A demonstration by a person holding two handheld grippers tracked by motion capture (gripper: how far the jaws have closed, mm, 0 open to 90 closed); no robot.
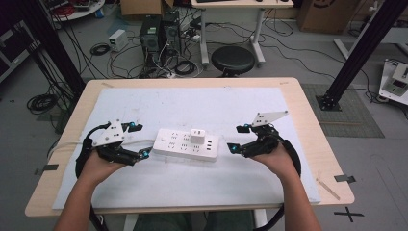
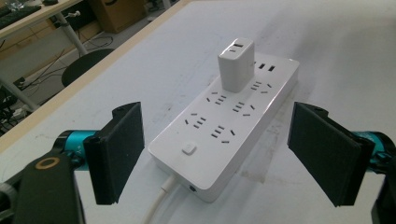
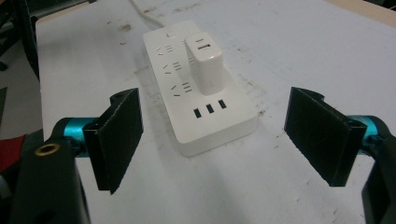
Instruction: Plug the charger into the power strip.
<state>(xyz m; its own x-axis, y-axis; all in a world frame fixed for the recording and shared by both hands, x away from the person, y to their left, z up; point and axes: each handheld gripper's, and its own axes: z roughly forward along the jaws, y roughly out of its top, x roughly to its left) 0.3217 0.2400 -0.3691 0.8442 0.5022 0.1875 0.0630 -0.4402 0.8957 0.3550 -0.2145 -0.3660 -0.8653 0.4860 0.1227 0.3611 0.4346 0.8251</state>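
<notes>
So from the high view, a power strip [image 1: 186,144] with a charger [image 1: 197,135] plugged in sits mid-surface [image 1: 159,103] between the left hand-held gripper [image 1: 136,140] and right hand-held gripper [image 1: 238,138] — both released. Each gripper view shows spread jaws facing a strip end. Looks like pre-grasp; next probably steady the strip and pull the charger. The cord runs out of frame.

- A power strip [image 1: 186,144] lies flat on a mat [image 1: 144,103] that covers the table [image 1: 303,103], between the two grippers.
- The left gripper [image 1: 138,139] sits just beyond one end of the strip; its spread jaws flank the end bearing the switch [image 2: 189,149] and cable [image 2: 156,205].
- The right gripper [image 1: 234,138] faces the opposite end, jaws apart.
- A charger [image 2: 236,63] stands plugged into the strip, nearer the right gripper's jaws.
</notes>
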